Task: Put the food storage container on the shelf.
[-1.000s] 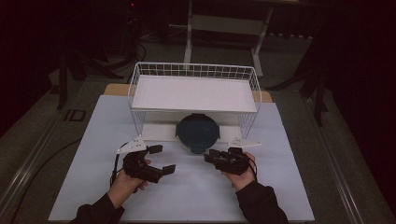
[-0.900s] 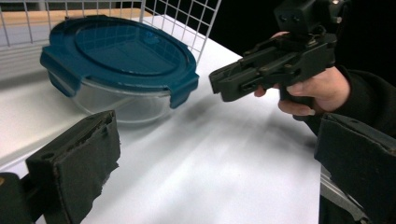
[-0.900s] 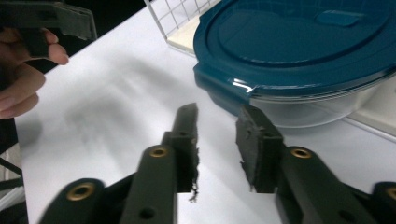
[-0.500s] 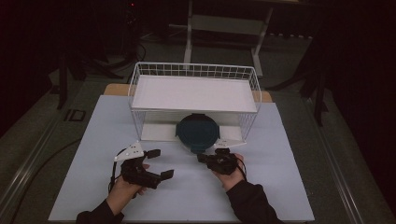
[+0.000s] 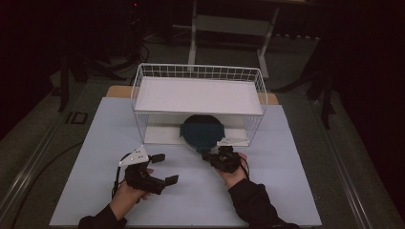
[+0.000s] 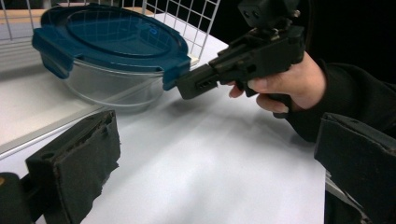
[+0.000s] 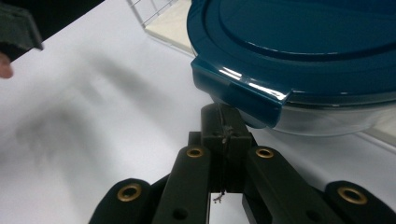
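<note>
A round clear container point(image 5: 202, 133) with a dark blue clip-on lid point(image 6: 112, 35) is sitting upright under the white wire rack point(image 5: 198, 98) on the desk point(image 5: 95, 143), half poking out of the rack's near side; being round, it is showing no long axis. One lid tab point(image 7: 243, 100) is pointing toward the person. The right gripper point(image 5: 212, 156) is resting with its jaws pressed together, tips just below that tab. The left gripper point(image 5: 164, 168) is hovering well apart, jaws spread wide with nothing between them.
</note>
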Tool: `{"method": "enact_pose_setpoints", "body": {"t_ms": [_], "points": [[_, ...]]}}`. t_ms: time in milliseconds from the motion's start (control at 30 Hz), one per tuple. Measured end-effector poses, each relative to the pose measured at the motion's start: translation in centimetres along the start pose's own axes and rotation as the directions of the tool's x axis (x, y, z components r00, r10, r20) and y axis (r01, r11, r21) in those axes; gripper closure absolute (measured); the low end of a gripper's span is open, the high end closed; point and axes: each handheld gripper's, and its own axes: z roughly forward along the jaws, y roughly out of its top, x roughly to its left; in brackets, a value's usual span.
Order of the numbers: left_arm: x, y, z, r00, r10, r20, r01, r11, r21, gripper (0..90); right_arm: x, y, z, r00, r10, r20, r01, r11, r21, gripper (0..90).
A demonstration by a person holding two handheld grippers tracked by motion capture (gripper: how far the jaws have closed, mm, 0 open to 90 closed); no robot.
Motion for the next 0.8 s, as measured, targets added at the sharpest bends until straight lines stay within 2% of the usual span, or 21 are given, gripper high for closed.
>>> {"method": "enact_pose_setpoints", "body": {"t_ms": [333, 400, 800], "points": [[-0.1, -0.2, 0.2, 1.0, 0.007, 0.003, -0.007, 1.0, 0.005, 0.4, -0.8, 0.6, 1.2, 0.9995, -0.003, 0.031, 0.004, 1.0, -0.01, 90.0], [0.0, -0.3, 0.2, 0.9999, 0.012, 0.003, -0.012, 0.9999, 0.002, 0.4, -1.0, 0.9, 1.4, 0.9987, 0.0, 0.05, 0.001, 1.0, -0.02, 90.0], [0.0, -0.5, 0.0, 0.9999, 0.013, -0.003, -0.013, 0.9999, -0.008, 0.3, -1.7, 2.1, 2.7, 0.9976, 0.008, 0.069, -0.006, 0.999, -0.033, 90.0]]}}
